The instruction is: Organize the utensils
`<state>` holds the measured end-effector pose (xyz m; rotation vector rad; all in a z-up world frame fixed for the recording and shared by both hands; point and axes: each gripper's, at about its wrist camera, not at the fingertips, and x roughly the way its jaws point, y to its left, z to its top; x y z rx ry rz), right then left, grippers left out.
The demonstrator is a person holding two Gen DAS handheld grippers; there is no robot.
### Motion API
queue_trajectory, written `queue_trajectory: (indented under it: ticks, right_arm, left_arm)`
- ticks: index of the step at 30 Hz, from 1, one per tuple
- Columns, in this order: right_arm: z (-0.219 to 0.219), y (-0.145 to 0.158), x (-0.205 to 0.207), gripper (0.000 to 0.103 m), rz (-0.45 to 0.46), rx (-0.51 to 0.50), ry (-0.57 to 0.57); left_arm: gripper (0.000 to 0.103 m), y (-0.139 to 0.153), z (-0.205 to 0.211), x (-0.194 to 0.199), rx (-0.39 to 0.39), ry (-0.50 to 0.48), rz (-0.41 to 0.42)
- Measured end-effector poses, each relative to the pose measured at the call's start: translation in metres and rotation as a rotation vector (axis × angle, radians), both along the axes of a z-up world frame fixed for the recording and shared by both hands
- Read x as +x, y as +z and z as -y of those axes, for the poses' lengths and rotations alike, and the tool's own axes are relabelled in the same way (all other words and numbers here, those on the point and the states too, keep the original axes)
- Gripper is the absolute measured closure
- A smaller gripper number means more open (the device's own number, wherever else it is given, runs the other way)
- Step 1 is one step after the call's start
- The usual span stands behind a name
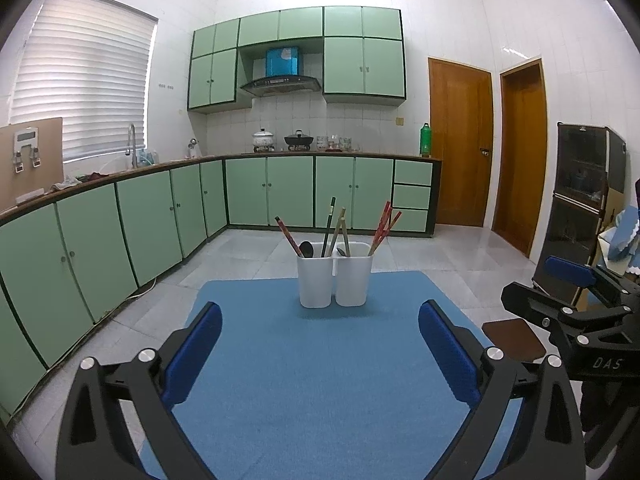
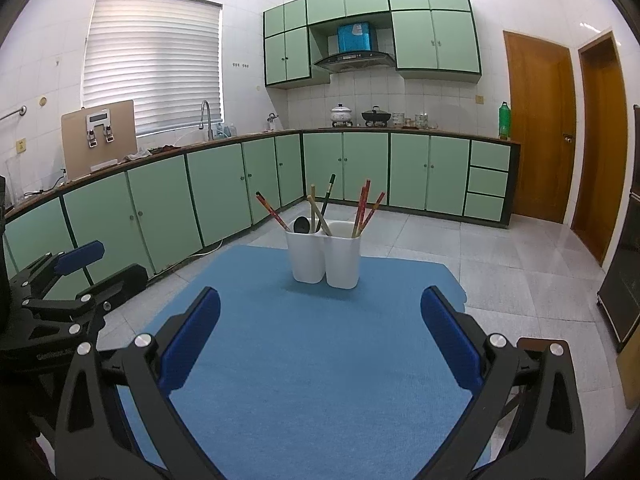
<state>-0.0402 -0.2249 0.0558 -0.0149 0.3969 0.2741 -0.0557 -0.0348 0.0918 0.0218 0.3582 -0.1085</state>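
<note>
- Left gripper [image 1: 320,344]: blue pads spread wide, nothing between them, only bare mat below.
- Right gripper [image 2: 320,332]: jaws likewise gaping and empty, held over the near part of the mat. It also shows at the right edge of the left wrist view.
- Blue mat [image 1: 312,380]: covers the table top; no loose utensil visible on it in either view. A brown table corner shows past its right edge.
- Two white holders [image 1: 334,276]: stand upright, touching side by side, toward the far end of the mat, well apart from both grippers.
- Left holder: a red chopstick [image 1: 287,236] leaning left, a dark spoon [image 1: 306,249], a dark green chopstick and pale ones near the shared wall.
- Right holder: red chopsticks [image 1: 383,226] leaning right; a second spoon bowl seems to show at its rim, unclear.
- Judgement: everything visible is already potted, hands free, so the task looks finished or nearly so. Possibly some sorting by type is left.
- Beyond: tiled floor, green cabinets [image 1: 288,190], wooden doors.
</note>
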Motion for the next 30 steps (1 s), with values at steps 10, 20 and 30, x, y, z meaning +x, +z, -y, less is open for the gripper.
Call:
queue_trajectory:
  ticks: [10, 20, 30]
  right_arm:
    - [-0.0032, 0.0005, -0.0018, 0.006, 0.004, -0.005, 0.003]
    - [-0.0057, 0.0026, -0.0033, 0.006, 0.008, -0.008, 0.004]
    - [-0.0062, 0.0040, -0.0043, 0.006, 0.009, -0.008, 0.005]
  left_arm:
    - [0.006, 0.0006, -0.0030, -0.0022, -0.011, 0.005, 0.008]
    - [0.006, 0.0018, -0.0053, -0.0057, -0.017, 0.012, 0.018]
    - [0.006, 0.0019, -0.0069, -0.0067, -0.016, 0.012, 0.020]
